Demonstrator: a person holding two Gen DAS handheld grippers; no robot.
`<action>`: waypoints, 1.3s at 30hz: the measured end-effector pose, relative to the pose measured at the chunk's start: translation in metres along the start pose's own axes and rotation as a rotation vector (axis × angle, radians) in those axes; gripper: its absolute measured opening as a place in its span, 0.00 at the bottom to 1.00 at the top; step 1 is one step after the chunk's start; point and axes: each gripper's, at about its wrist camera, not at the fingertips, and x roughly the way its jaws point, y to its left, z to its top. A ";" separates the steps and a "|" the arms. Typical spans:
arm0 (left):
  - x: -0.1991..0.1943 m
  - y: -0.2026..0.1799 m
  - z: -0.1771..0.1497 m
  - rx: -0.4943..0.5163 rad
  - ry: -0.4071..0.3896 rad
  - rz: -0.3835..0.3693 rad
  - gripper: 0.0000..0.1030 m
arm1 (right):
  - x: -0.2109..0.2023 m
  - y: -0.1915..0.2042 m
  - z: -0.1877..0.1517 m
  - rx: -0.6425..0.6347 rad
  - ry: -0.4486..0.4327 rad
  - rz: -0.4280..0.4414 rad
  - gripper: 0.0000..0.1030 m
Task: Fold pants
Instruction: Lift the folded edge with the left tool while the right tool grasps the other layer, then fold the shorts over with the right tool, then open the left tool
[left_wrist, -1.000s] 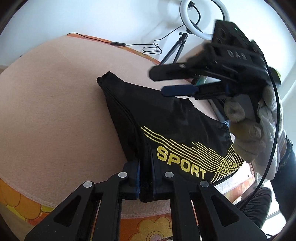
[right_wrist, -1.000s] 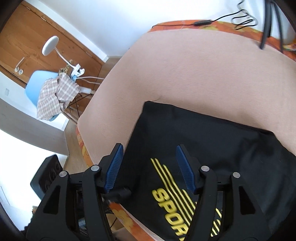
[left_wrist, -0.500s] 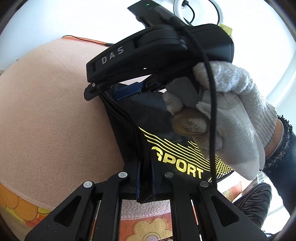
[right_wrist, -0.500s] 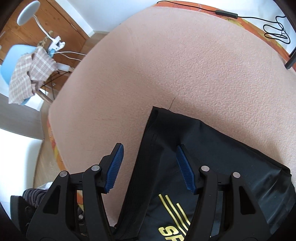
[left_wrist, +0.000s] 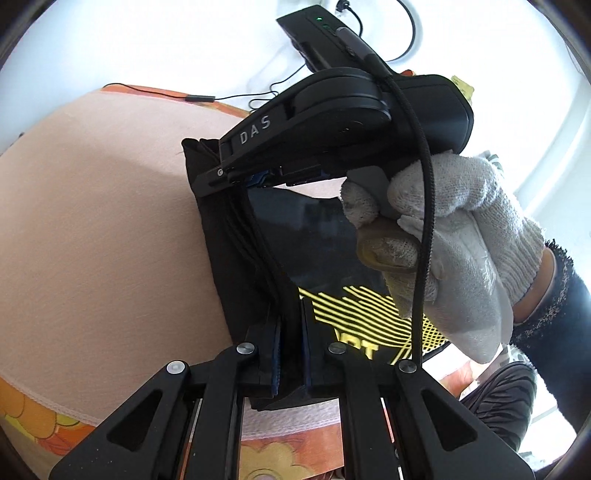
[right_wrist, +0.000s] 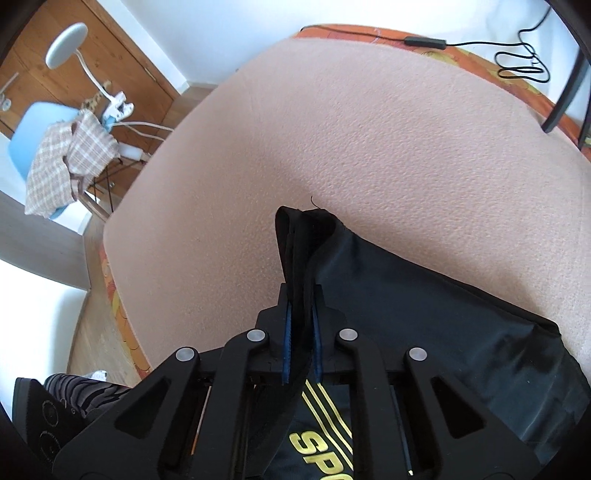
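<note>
Black pants (left_wrist: 317, 236) with a yellow SPORT print lie folded on the peach blanket (left_wrist: 110, 240). My left gripper (left_wrist: 290, 354) is shut on the near corner of the pants' left edge. My right gripper (right_wrist: 301, 332) is shut on the far corner of that same edge and pinches the bunched layers; it also shows in the left wrist view (left_wrist: 258, 179), held by a white-gloved hand above the pants. The pants (right_wrist: 424, 295) spread to the right in the right wrist view.
The blanket (right_wrist: 369, 129) covers a surface with an orange flowered cover (left_wrist: 44, 417) at its edges. A black cable (right_wrist: 517, 62) lies at the far edge. A blue chair with a checked cloth (right_wrist: 62, 155) and a lamp stand on the floor to the left.
My right gripper moved over to the far corner of the pants' left edge and closed on it. My left gripper kept its hold on the near corner.
</note>
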 end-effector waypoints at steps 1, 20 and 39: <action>0.001 -0.004 0.002 0.006 -0.001 -0.008 0.07 | -0.005 -0.002 -0.002 0.007 -0.014 0.004 0.09; 0.036 -0.086 0.023 0.141 0.028 -0.146 0.07 | -0.114 -0.088 -0.058 0.201 -0.250 0.081 0.08; 0.108 -0.176 0.035 0.223 0.119 -0.264 0.07 | -0.177 -0.185 -0.130 0.341 -0.358 0.051 0.08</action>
